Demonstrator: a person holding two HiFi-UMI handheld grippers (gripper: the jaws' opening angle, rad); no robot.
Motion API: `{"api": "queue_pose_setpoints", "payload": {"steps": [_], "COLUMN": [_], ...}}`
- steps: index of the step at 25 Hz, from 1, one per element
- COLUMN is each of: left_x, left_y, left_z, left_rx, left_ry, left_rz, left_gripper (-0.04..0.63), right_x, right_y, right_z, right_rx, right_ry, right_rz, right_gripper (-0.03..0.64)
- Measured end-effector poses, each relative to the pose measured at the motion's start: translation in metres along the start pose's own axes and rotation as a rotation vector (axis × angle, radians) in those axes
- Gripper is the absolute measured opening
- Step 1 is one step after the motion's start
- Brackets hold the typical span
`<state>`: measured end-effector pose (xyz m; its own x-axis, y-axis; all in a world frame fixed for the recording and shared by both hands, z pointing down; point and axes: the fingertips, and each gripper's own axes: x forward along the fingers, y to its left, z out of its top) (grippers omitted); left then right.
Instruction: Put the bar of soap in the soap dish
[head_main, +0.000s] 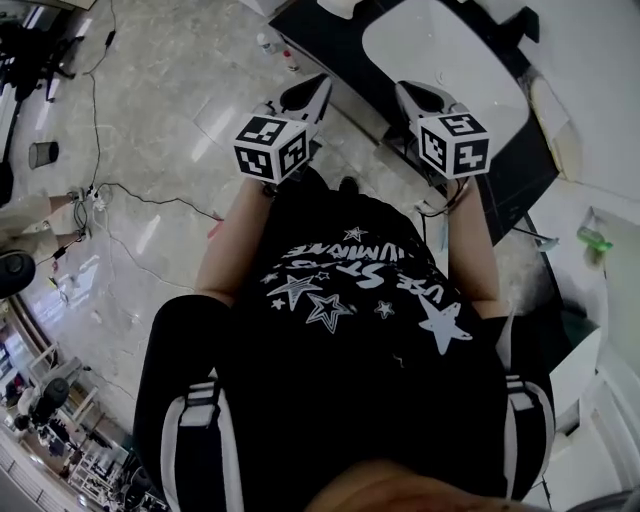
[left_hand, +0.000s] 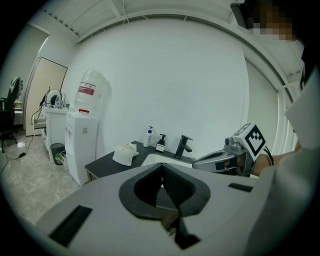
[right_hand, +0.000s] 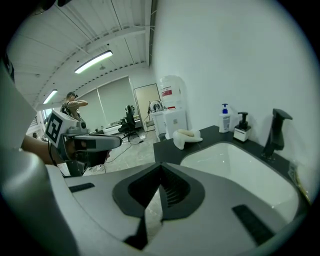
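Note:
A white soap dish (right_hand: 187, 136) sits on the dark counter left of the basin, with a pale cream lump on it that looks like the bar of soap. The left gripper view shows the same dish (left_hand: 125, 154), far ahead. My left gripper (left_hand: 162, 167) is shut and holds nothing. My right gripper (right_hand: 161, 167) is also shut and empty. In the head view both are held in front of the person's body, left gripper (head_main: 316, 88) and right gripper (head_main: 410, 93), short of the counter. Each gripper also shows in the other's view: the right gripper (left_hand: 220, 160) and the left gripper (right_hand: 95, 142).
A white basin (right_hand: 235, 170) is set in the dark counter (right_hand: 167, 150), with a black tap (right_hand: 275, 132), a blue-capped bottle (right_hand: 225, 118) and a black dispenser (right_hand: 242, 129) along the wall. A water dispenser (left_hand: 82, 135) stands left of the counter. Cables (head_main: 130, 195) trail over the floor.

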<state>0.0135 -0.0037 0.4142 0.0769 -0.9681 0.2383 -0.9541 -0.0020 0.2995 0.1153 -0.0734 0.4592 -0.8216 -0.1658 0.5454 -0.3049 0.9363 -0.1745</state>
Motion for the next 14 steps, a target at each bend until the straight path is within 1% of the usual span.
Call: {"api": "queue_pose_setpoints", "payload": {"steps": [3,7,10,14], "left_x": [-0.013,-0.031,-0.047,-0.073], "left_y": [-0.003,-0.006,-0.002,0.001], "left_z": [0.004,0.007,0.002,0.004], "left_rx": [-0.008,-0.014,-0.023,-0.021], "left_ry": [-0.022,-0.049,-0.057,-0.07], "left_rz": [0.001,-0.02,-0.023,-0.027], "left_gripper": [0.012,0.012,0.012,0.012], "right_x": [-0.006,-0.016,-0.017,-0.023], "right_y": [0.012,0.027,0.04,0.063], "right_z": [0.004,0.004,-0.002,-0.002], "right_rx": [-0.007,-0.016,-0.014,-0.006], "right_ry": [-0.02,-0.038,-0.049,-0.075], "right_rz": [0.002,-0.02,-0.033,-0.045], "right_gripper": [0.008,0.008,0.008,0.008]}}
